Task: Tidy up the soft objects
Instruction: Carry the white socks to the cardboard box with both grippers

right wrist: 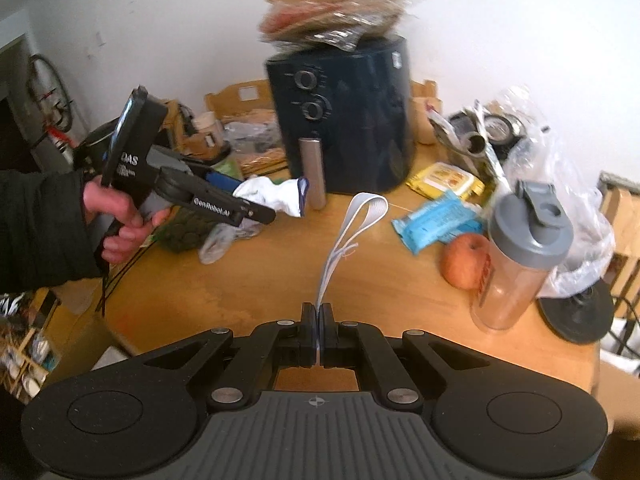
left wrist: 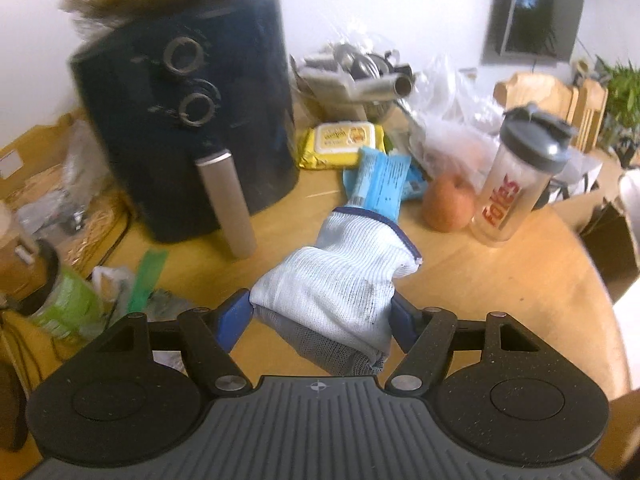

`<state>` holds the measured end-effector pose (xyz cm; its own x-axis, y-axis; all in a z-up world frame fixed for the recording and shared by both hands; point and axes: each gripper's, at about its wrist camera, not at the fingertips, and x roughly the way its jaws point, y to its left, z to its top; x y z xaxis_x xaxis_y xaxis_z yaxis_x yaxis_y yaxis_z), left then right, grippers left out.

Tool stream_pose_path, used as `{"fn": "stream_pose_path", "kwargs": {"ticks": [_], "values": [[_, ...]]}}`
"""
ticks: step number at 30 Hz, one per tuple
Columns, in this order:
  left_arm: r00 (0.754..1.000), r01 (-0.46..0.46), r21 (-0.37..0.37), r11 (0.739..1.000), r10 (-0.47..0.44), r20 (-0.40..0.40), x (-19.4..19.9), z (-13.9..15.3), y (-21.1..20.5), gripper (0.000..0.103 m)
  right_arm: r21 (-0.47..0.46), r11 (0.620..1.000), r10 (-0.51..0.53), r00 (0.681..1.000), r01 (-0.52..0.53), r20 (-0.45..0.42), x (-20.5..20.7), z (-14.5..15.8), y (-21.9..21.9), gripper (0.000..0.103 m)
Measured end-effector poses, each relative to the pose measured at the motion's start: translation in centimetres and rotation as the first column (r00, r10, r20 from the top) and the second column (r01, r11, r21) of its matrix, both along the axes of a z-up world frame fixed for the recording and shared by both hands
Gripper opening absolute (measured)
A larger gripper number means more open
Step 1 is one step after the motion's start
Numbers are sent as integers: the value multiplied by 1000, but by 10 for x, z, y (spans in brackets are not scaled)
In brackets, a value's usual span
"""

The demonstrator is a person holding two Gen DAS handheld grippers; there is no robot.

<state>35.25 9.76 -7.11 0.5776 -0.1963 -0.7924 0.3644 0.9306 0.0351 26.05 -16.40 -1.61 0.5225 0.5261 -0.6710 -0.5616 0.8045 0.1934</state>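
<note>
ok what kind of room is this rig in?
Most likely a home dining or kitchen area. A cluttered round wooden table carries a black air fryer, an apple and a shaker bottle, with wooden chairs and a houseplant behind.

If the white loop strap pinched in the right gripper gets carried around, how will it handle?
The strap is probably floppy: it is thin and flat, and bends into a loop beyond the shut right gripper. It looks light, so it may sway. Only its end is pinched, so a snag could perhaps tug it free.
</note>
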Motion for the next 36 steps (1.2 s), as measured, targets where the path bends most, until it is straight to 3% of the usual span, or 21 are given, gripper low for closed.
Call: {"fn": "stream_pose_path", "kwargs": {"ticks": [10,19,24,30,33,36], "values": [[997,-62,-52,997,64,45,-68,61,22,70,14,992,123,991,-123,57,-35,38,9,4],[998,12,-71,997,-7,60,-145,92,30,70,35,988,149,983,-153,109,-56,60,0,4],[997,69,-67,995,-67,34,-181,90,25,71,55,985,159,980,-166,121,-64,65,-2,4],[991,123,-60,991,-126,-43,-205,62,16,74,78,977,191,976,-200,102,-76,62,2,4],[990,104,-77,992,-111,-92,-209,48,20,82,77,971,219,972,-225,85,-85,58,8,4],[992,73,-112,991,-84,-91,-216,49,23,84,80,965,245,967,-250,67,-93,54,13,4]]}}
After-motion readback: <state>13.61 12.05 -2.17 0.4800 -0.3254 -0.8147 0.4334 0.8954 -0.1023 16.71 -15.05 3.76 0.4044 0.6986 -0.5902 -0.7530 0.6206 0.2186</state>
